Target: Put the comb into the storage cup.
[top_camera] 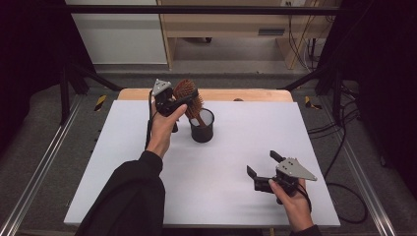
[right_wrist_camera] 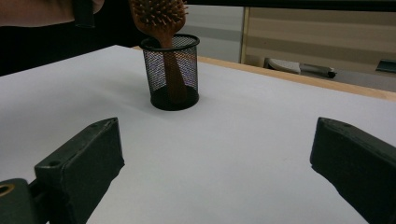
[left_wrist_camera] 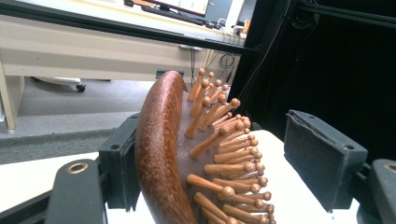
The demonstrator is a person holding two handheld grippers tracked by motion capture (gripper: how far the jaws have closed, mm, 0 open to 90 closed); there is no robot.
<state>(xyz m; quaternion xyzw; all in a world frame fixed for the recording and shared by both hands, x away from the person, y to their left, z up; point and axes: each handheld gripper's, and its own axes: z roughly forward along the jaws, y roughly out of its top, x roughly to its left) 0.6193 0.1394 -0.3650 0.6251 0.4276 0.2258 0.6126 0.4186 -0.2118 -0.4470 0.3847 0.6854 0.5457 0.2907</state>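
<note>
In the high view, the left gripper (top_camera: 181,101) sits at about eleven o'clock on the white table (top_camera: 147,196), held up by the person's left hand (top_camera: 162,129). Its jaws stand on either side of the head of a wooden hairbrush (top_camera: 187,93), whose handle drops into a black mesh cup (top_camera: 202,126) just at four o'clock from the gripper. The right gripper (top_camera: 263,164) rests at about five o'clock on the table, well apart from the cup, jaws spread with nothing between them.

In the left gripper view, the hairbrush (left_wrist_camera: 161,149) stands between the two black pads, its smooth brown back lying against the pad at nine o'clock, its wooden pins pointing toward three o'clock. The pad at three o'clock stands clear of the pin tips, with a gap showing, so the jaws are apart and do not clamp the brush.

In the right gripper view, the mesh cup (right_wrist_camera: 170,74) stands upright at twelve o'clock on the white table (right_wrist_camera: 224,154), the hairbrush (right_wrist_camera: 159,18) handle down inside it, its head rising above the rim. The right gripper's own jaws are wide apart at seven and four o'clock, over bare table.
</note>
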